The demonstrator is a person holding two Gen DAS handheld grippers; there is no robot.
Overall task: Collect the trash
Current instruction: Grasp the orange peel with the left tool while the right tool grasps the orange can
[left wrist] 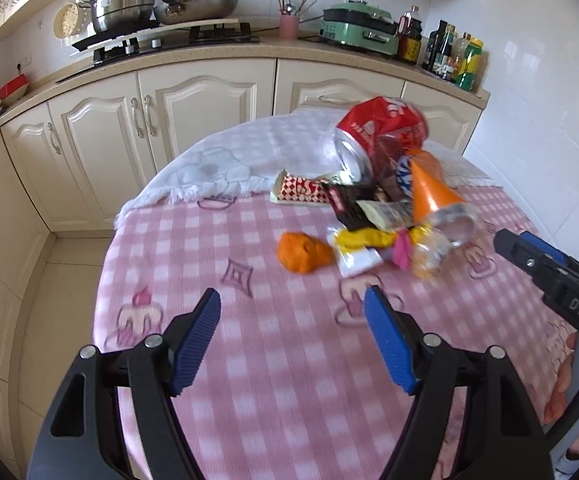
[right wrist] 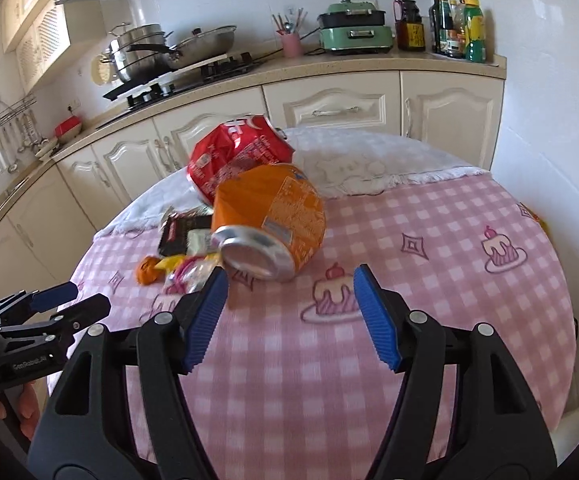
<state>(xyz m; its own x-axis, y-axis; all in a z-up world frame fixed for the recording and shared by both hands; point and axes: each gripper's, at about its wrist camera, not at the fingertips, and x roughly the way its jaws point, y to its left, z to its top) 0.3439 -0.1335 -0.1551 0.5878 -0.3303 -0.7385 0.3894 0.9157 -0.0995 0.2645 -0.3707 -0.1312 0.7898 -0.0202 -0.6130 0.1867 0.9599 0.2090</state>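
A pile of trash lies on the pink checked tablecloth (left wrist: 249, 380). It holds a crushed orange can (left wrist: 433, 192) (right wrist: 273, 220), a crushed red can (left wrist: 373, 128) (right wrist: 237, 156), dark and pale wrappers (left wrist: 361, 204) (right wrist: 181, 232), a yellow wrapper (left wrist: 365, 238), and an orange peel (left wrist: 303, 252) (right wrist: 148, 270). My left gripper (left wrist: 292, 312) is open and empty, a little short of the peel. My right gripper (right wrist: 289, 288) is open and empty, just before the orange can; it also shows in the left wrist view (left wrist: 529, 252).
A white towel (left wrist: 225, 160) covers the table's far part. Behind stand cream cabinets (left wrist: 193, 108) with a counter carrying a stove with pots (left wrist: 137, 4), a pink utensil cup (left wrist: 289, 26), a green cooker (left wrist: 361, 28) and bottles (left wrist: 457, 56).
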